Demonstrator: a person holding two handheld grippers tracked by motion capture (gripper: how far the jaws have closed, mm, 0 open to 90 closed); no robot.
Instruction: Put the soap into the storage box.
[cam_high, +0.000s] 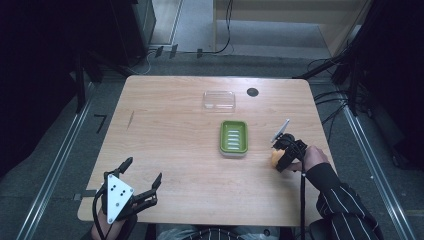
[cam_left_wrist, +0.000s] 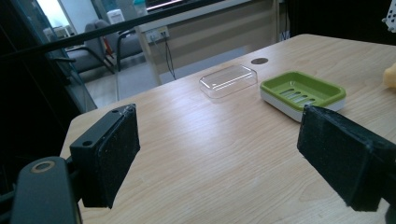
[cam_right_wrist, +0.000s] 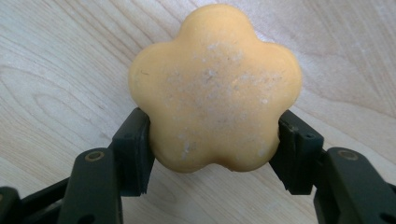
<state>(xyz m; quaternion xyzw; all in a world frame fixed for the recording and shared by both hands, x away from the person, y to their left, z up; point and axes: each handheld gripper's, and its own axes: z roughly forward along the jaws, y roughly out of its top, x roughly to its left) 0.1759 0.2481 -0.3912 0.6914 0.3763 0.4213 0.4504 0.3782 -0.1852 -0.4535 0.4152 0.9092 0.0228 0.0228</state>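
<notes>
The orange flower-shaped bar of soap (cam_right_wrist: 215, 88) sits clamped between the jaws of the right gripper (cam_high: 285, 152), low over the wooden tabletop (cam_high: 175, 150) just right of the green slotted soap dish (cam_high: 233, 137). The jaws bite only its rounded lower lobes, so I reckon it could squirt free. The left gripper (cam_high: 142, 182) waits spread wide, far off; the clear plastic lid (cam_high: 219, 99) lies beyond.

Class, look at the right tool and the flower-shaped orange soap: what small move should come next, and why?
Probably lift the flower-shaped orange soap slightly and carry it left toward the green slotted soap dish. The right tool is already closed on the soap's sides, the dish sits empty beside it, and the left tool is open and idle.
</notes>
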